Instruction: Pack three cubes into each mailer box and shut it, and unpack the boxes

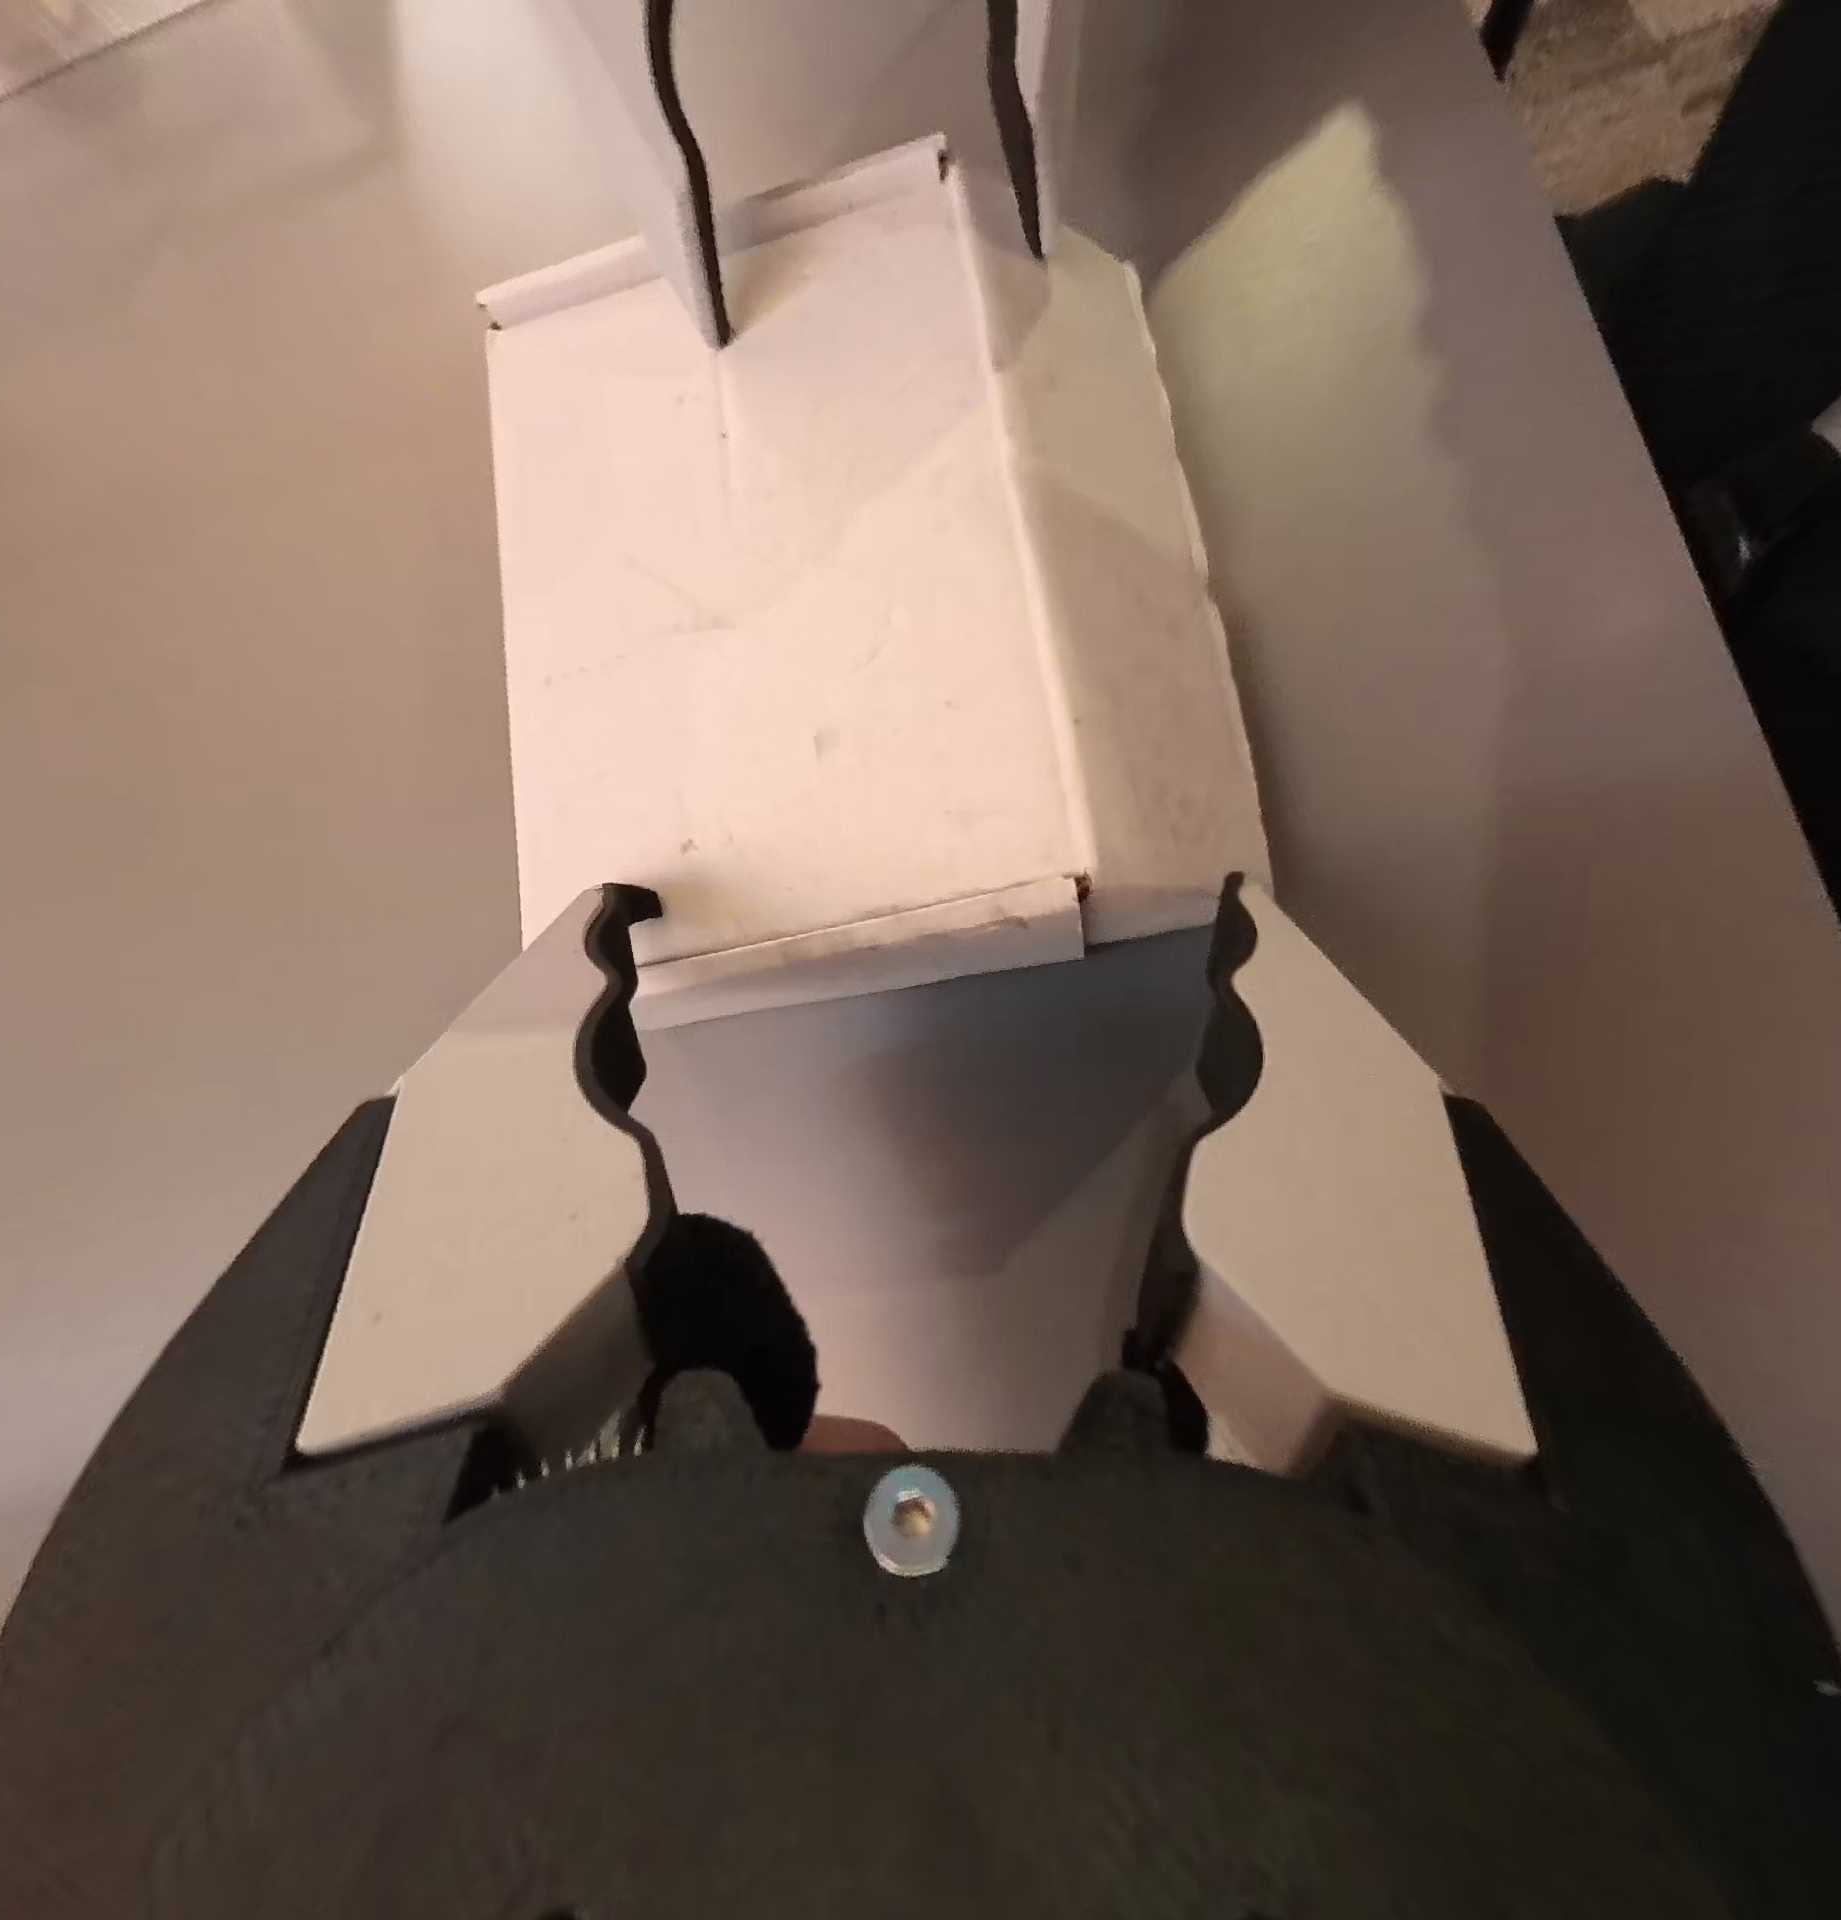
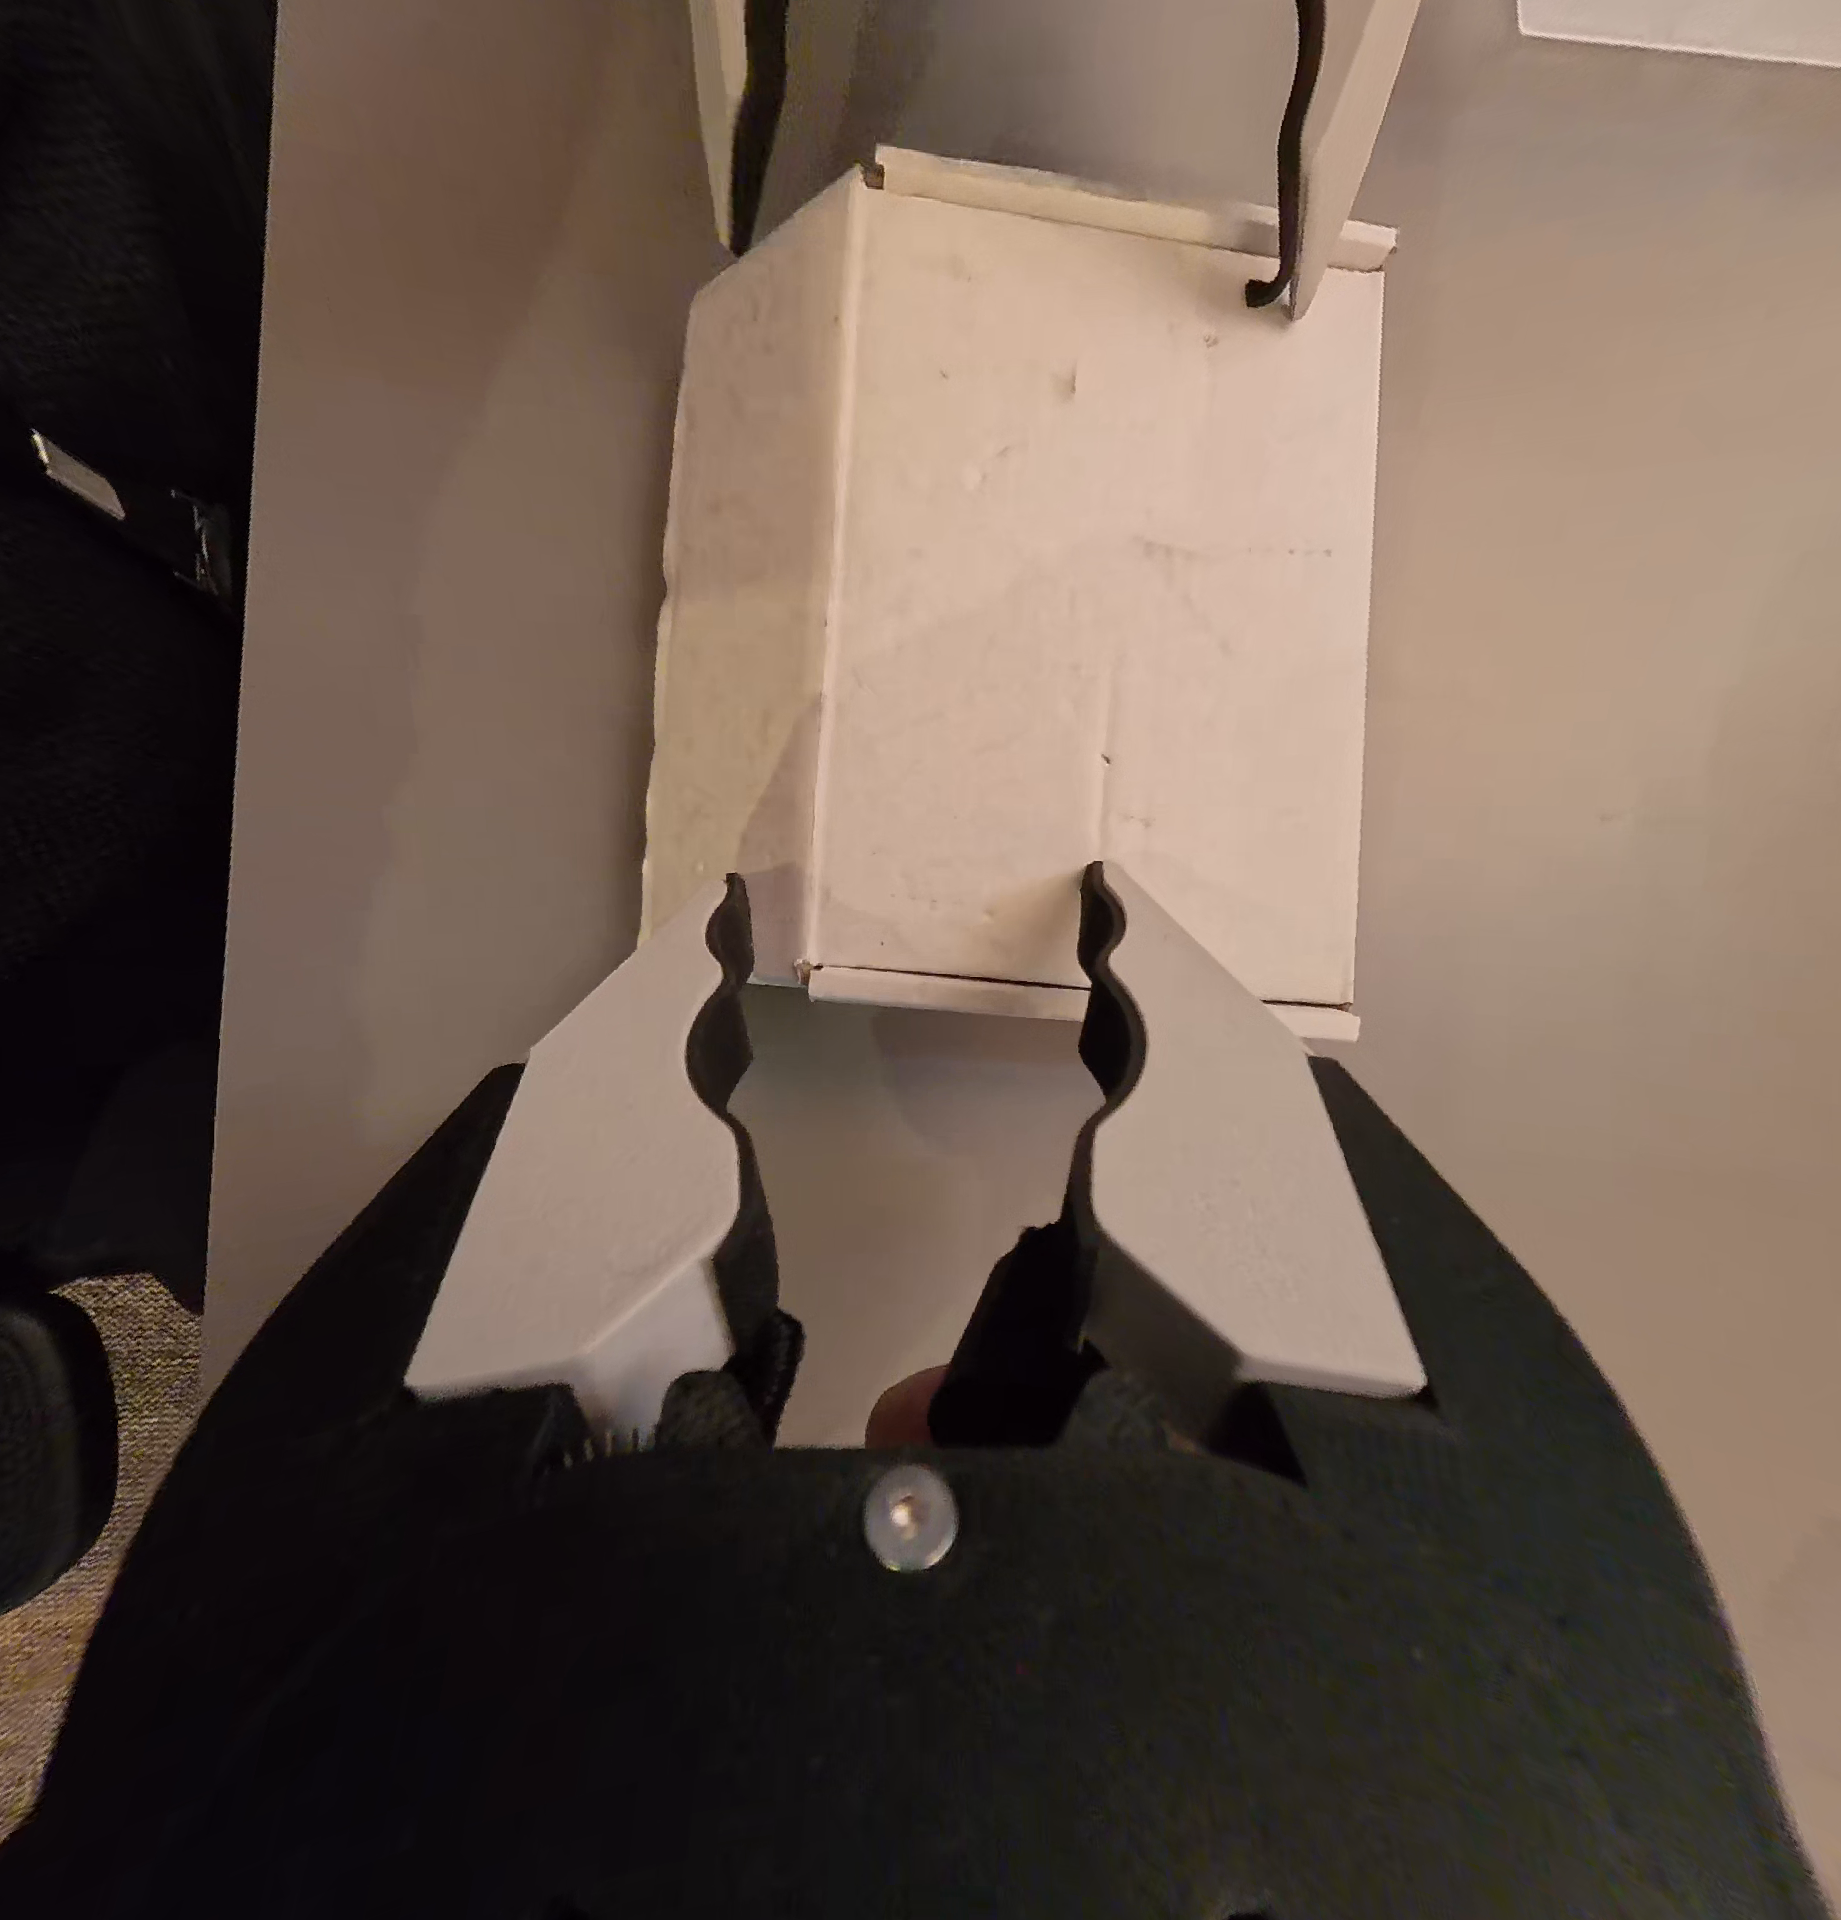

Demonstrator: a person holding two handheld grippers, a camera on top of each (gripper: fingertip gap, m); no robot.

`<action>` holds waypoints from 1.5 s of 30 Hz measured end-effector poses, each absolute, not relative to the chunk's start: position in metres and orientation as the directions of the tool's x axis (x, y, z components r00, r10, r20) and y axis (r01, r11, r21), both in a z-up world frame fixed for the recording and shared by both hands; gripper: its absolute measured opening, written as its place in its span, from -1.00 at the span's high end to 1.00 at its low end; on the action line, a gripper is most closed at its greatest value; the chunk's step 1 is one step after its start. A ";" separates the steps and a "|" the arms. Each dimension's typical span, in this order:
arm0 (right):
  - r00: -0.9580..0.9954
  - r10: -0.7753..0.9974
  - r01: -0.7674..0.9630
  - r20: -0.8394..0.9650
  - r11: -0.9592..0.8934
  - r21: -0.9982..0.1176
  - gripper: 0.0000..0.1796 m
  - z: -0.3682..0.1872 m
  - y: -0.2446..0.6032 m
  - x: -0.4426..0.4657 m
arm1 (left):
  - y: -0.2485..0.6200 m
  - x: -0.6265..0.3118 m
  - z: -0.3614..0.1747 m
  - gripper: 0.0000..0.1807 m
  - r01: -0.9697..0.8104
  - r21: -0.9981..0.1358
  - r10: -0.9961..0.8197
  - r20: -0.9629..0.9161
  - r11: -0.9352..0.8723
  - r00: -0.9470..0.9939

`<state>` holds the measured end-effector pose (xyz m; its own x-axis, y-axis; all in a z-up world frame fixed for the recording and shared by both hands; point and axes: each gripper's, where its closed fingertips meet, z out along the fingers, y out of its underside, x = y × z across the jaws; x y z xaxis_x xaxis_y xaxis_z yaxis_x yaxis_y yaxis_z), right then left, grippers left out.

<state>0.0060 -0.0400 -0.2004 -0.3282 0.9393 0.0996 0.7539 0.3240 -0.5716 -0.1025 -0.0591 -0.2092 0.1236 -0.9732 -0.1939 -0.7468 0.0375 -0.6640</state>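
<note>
A white mailer box (image 1: 791, 623) lies shut on the grey table (image 1: 220, 623); no cubes show. My left gripper (image 1: 926, 894) is open at the box's near end, its left fingertip (image 1: 625, 904) touching the lid's edge. My right gripper (image 1: 874, 291) is at the far end. In the right wrist view the box (image 2: 1092, 623) lies ahead, and my right gripper (image 2: 916, 878) is open and straddles its near left corner: one fingertip (image 2: 1098, 883) on the lid, the other beside the side wall. The left gripper (image 2: 1004, 270) shows at the far end.
The table's edge runs close along one side of the box (image 1: 1622, 623), with dark things and carpet (image 2: 95, 1340) beyond it. Another white object sits at the table's far part (image 2: 1705, 31), also shown in the left wrist view (image 1: 2, 52).
</note>
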 end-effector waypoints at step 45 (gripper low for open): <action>-0.264 0.911 0.842 0.316 0.377 -0.386 -0.43 -0.212 -0.007 -0.028 | -0.029 -0.083 -0.223 -0.05 -0.862 -0.496 -0.850 -0.494 0.102 0.183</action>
